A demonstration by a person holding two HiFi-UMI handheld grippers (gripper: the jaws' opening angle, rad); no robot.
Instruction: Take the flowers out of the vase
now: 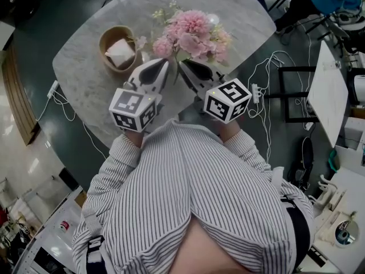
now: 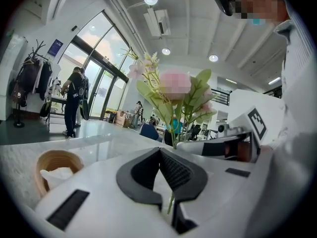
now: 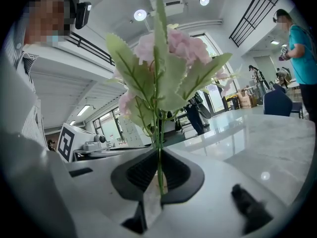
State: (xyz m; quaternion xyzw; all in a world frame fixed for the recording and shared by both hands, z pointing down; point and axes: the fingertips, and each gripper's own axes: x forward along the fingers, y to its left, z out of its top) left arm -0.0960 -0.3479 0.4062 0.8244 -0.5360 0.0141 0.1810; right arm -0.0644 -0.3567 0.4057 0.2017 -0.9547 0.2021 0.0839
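Marble table (image 1: 80, 73), busy glass-fronted hall behind. Pink flowers (image 1: 191, 30) stand upright just right of the wooden bowl (image 1: 120, 49). Right gripper (image 3: 159, 155), further right of bowl, is clamped narrow on one green stem (image 3: 160, 133). Left gripper (image 2: 159, 152), nearer bowl, has tips pressed together w/ nothing clearly pinched.

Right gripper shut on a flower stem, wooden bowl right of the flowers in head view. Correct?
Not quite. In the head view the wooden bowl sits left of the flowers, not right. The right gripper is shut on a flower stem.
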